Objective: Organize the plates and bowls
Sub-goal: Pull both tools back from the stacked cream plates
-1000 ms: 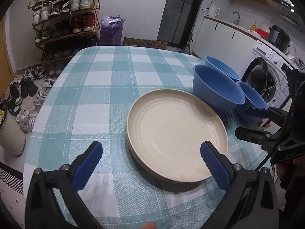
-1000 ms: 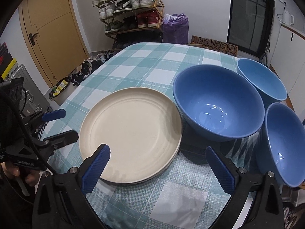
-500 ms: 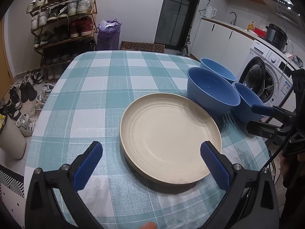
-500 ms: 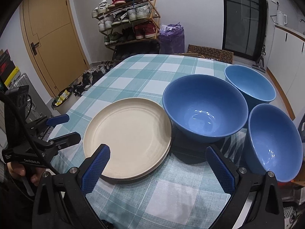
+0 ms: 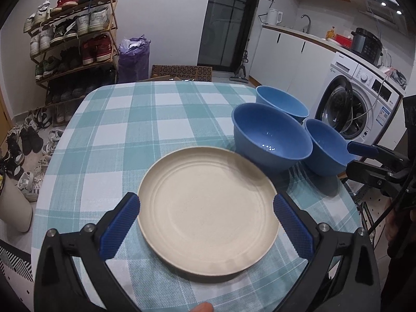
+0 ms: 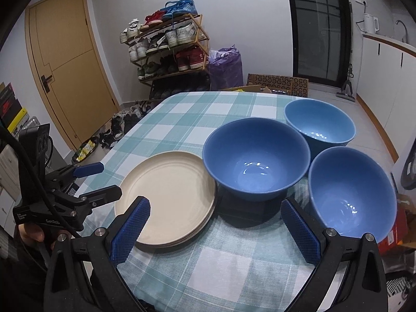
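Observation:
A stack of cream plates point(image 5: 208, 212) lies on the checked tablecloth near the front edge; it also shows in the right wrist view point(image 6: 169, 195). Three blue bowls stand to its right: a large dark one point(image 5: 270, 137) point(image 6: 256, 163), a lighter one behind point(image 5: 282, 104) point(image 6: 319, 123), and one at the table's right edge point(image 5: 326, 148) point(image 6: 351, 191). My left gripper point(image 5: 206, 227) is open and empty, raised over the plates. My right gripper point(image 6: 215, 230) is open and empty, in front of the large bowl.
The table point(image 5: 145, 119) has a teal and white checked cloth. A shoe rack point(image 5: 72, 41) and purple bag point(image 5: 134, 59) stand beyond it. A washing machine point(image 5: 356, 98) is to the right, a wooden door point(image 6: 65, 75) to the left.
Both grippers have drawn back and risen from the table, so the plates and bowls look smaller and farther. The plates and bowls have not moved. Both stay open.

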Available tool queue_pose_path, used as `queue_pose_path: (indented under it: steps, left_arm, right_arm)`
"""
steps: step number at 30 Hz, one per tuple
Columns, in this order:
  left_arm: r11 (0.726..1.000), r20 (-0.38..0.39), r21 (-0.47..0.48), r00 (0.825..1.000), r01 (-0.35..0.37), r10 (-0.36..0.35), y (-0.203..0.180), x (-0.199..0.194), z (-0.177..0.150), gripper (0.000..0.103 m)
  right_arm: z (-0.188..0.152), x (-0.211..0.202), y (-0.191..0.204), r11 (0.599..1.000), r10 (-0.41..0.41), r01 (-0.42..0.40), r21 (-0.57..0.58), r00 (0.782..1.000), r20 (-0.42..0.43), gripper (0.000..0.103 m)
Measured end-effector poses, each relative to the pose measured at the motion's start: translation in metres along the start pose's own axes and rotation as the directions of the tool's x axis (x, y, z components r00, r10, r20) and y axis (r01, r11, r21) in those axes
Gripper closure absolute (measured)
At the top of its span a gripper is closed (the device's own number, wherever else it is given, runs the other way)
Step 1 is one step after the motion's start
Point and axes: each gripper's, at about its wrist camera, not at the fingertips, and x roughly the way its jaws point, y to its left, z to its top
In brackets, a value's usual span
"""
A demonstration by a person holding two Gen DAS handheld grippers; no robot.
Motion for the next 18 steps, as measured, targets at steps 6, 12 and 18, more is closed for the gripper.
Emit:
queue_pose_path:
  steps: [6,12,18]
  left_arm:
    - [1.000,0.015,-0.001,1.000,0.027,-0.027,-0.009,0.000,0.017,0.000]
    - [0.999,0.033,0.004,0.999,0.033,-0.033,-0.018,0.000,0.031,0.000]
    - [0.999,0.047,0.017,0.998,0.030,-0.031,-0.027,0.003,0.048,0.000]
  right_arm:
    - [0.009,-0.021,-0.010,1.000,-0.019,0.018,0.006,0.999,0.043,0.001]
    - [0.017,-0.043,-0.024,0.999,-0.040,0.039,0.019,0.996,0.076,0.001]
    - [0.025,-0.061,-0.039,0.998,-0.060,0.057,0.034,0.993,0.105,0.001]
